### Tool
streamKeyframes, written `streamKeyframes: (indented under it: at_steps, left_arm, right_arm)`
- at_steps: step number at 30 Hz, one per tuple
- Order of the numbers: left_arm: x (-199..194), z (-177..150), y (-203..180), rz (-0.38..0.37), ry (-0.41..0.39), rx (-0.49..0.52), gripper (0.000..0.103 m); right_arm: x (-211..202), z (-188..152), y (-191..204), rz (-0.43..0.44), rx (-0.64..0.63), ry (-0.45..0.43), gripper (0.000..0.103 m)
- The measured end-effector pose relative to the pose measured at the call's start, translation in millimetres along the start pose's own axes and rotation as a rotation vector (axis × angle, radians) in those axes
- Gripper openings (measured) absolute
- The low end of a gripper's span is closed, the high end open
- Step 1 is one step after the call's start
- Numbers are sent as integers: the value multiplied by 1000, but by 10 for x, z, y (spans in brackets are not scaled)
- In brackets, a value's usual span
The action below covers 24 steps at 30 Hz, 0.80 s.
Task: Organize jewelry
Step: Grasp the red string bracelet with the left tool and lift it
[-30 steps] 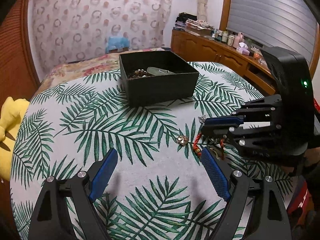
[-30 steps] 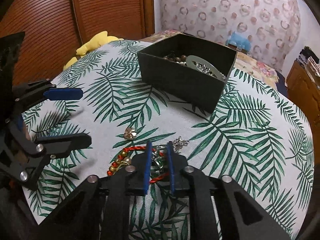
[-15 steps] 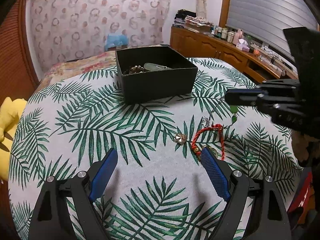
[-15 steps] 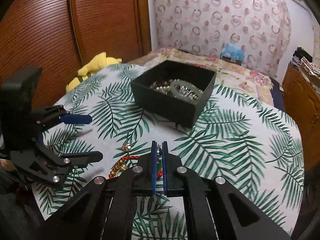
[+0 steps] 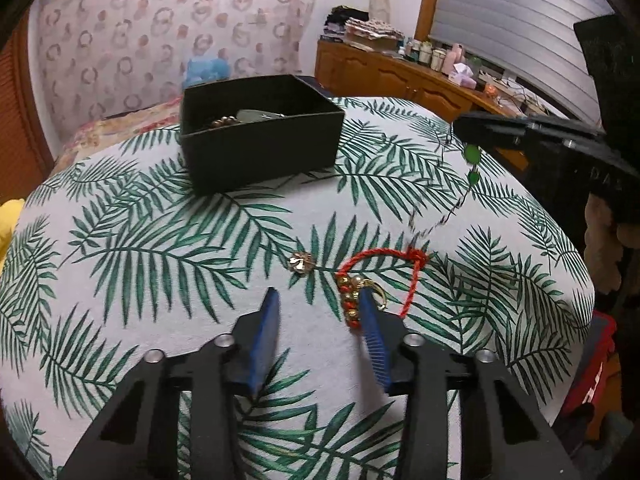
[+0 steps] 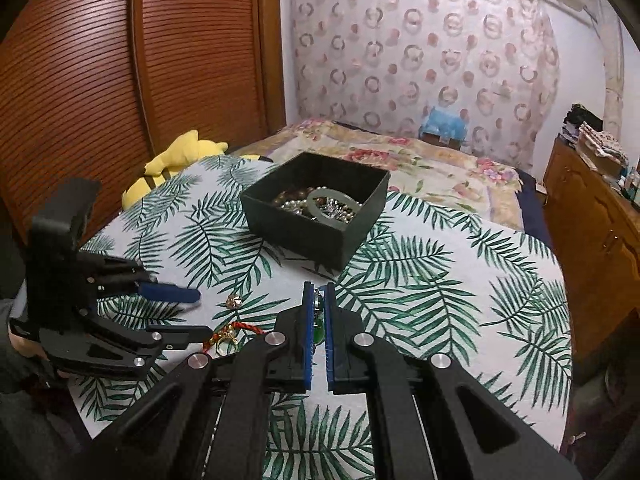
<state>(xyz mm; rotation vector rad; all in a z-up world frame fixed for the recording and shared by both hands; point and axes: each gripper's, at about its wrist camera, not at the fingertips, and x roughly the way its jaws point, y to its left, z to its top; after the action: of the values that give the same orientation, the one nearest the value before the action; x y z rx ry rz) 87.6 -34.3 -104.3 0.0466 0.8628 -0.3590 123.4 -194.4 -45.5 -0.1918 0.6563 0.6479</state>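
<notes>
Palm-print tabletop (image 5: pixel 160 216): my right gripper (image 6: pixel 319 308) pinches a thin green-beaded chain (image 5: pixel 472 160) aloft, its tail snagged on the red cord bracelet (image 5: pixel 412 272); lifting may drag that. My left gripper (image 5: pixel 316 312) is spread beside it.

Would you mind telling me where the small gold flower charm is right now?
The flower charm lies on the leaf-print cloth, just left of the red cord bracelet, ahead of the left gripper and well short of the black box.
</notes>
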Motion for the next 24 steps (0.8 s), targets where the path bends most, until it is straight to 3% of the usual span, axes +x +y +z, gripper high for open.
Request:
streamKeyframes:
  at_steps: [9,20,24]
  left_arm:
    - [65,-7,-104,12,25,32,11]
    - [95,39,-139,57,23,67,7]
    - [-10,61,-143,48,-26,53,6]
  right_arm:
    - [-131,18,-11,-10,-2,-32,6]
    - [-104,-26,62,-6,-14,-23,6]
    - [-100,-27,62,-7,-14,-24,6]
